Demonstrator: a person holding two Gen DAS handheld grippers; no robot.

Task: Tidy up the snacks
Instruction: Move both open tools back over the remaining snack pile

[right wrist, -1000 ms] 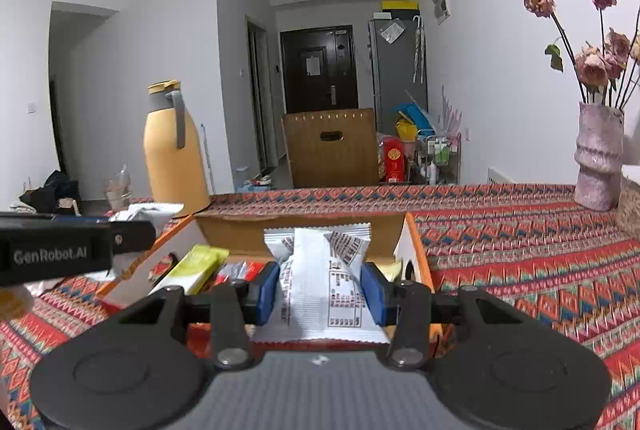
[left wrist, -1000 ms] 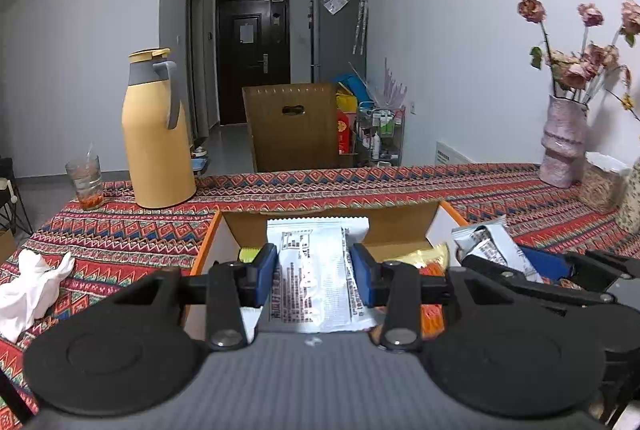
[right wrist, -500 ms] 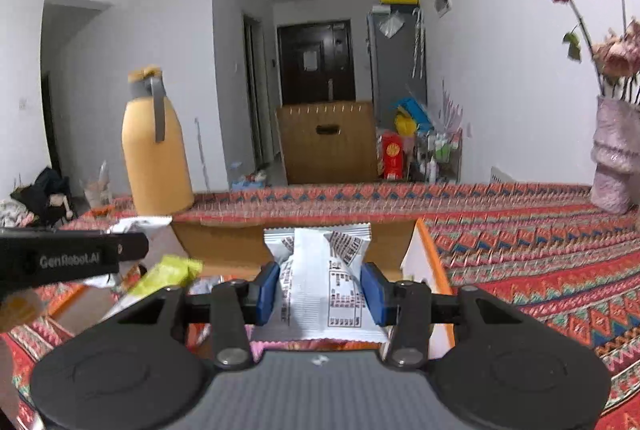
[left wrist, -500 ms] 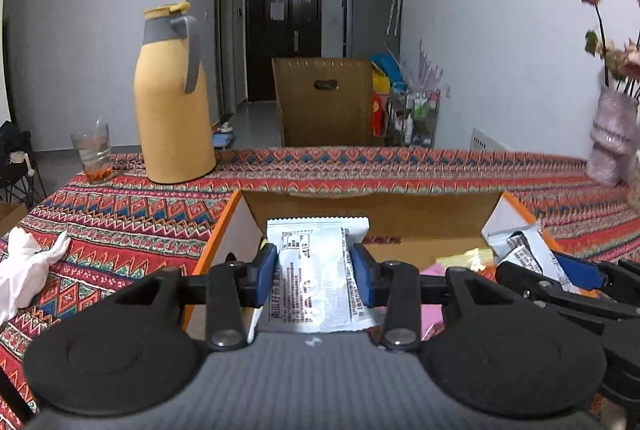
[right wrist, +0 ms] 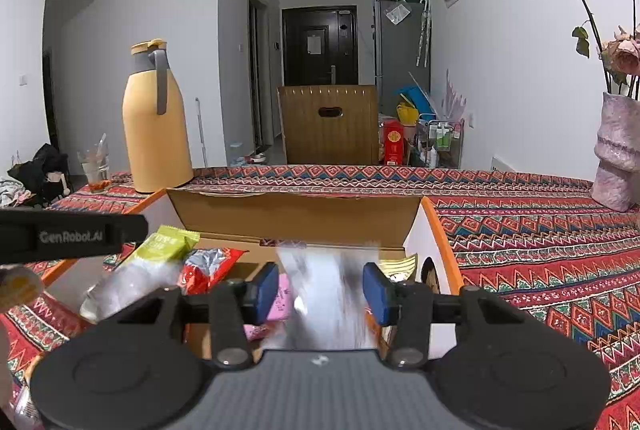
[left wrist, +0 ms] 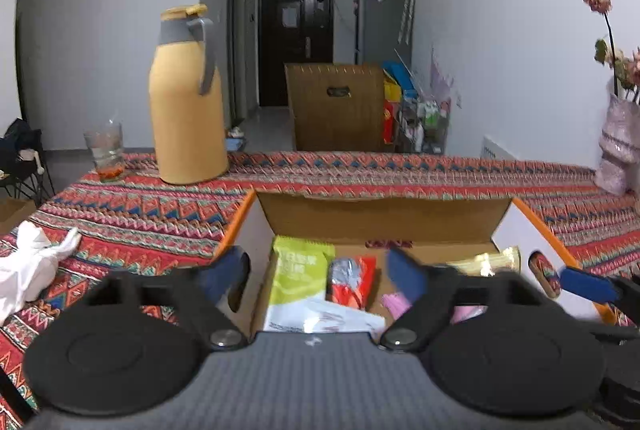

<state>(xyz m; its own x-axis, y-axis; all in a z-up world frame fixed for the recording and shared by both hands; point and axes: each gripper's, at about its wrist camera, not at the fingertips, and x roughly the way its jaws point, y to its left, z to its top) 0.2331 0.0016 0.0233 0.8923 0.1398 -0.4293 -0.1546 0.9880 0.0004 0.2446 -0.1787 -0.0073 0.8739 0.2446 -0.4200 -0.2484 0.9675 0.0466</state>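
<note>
patterned tablecloth (left wrist: pixel 152 214); both grippers just opened, white packets dropping into box (left wrist: pixel 384 218).

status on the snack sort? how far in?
Done: the cardboard box already holds a green packet, red packet and gold wrapper. In hand: both claws have just been opening; the left claw stands clear over a white packet, the right claw has a blurred white packet between its jaws. Left: can't tell; no loose snacks visible.
</note>
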